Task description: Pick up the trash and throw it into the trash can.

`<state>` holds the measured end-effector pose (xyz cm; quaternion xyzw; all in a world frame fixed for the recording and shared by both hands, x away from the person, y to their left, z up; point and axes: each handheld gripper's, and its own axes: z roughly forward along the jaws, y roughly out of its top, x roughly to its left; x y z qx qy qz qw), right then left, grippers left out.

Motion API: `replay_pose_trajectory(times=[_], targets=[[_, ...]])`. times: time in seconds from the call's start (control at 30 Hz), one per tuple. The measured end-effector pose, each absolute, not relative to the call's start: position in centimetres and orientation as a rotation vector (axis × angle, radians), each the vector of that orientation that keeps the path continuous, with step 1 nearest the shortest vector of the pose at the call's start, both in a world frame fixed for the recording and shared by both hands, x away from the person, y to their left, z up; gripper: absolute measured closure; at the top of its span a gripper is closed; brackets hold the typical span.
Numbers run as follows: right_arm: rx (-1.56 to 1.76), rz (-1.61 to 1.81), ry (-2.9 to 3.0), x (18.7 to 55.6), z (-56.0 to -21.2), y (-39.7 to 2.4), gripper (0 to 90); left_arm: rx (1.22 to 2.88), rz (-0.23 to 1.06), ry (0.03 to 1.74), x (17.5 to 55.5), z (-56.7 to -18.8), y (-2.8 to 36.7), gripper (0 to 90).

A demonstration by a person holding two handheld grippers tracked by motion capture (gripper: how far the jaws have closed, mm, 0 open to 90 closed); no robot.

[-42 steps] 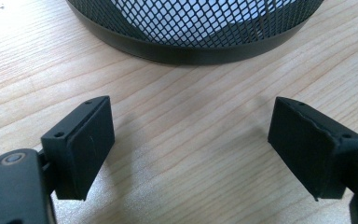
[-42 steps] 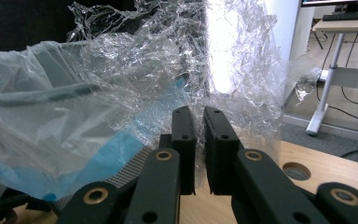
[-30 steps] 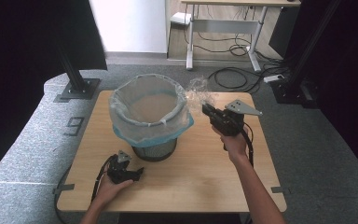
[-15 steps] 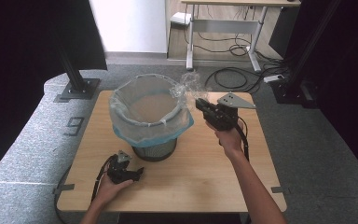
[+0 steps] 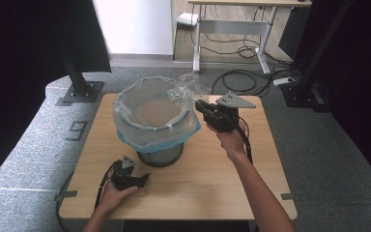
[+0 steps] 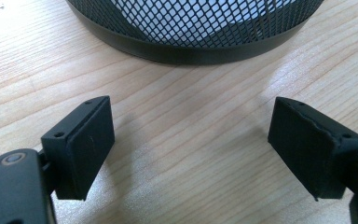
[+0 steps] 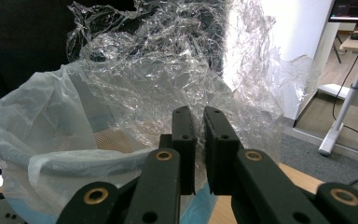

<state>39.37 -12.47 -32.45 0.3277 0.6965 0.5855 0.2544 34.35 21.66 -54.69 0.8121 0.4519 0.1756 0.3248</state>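
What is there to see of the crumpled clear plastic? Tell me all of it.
The plastic is a thin, clear, glossy film, crumpled into a loose, wrinkled wad with ragged edges. The right gripper is shut on its lower part and holds it in the air at the far right rim of the bin, partly over the opening. It appears to brush the bin's liner; it rests on nothing else.

We note the right gripper (image 5: pixel 204 106) holding crumpled clear plastic (image 5: pixel 187 89) at the lined mesh bin's (image 5: pixel 155 121) rim, the left gripper (image 5: pixel 134 180) resting on the bench (image 5: pixel 198 183).
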Motion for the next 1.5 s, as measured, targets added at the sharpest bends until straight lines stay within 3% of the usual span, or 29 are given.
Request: replay_pose_trajectory(times=[1.5], targets=[[0.827, 1.557, 1.997, 41.3, -31.5, -6.5, 82.5, 2.131, 0.462, 1.184, 34.4, -54.7, 21.7, 14.3]])
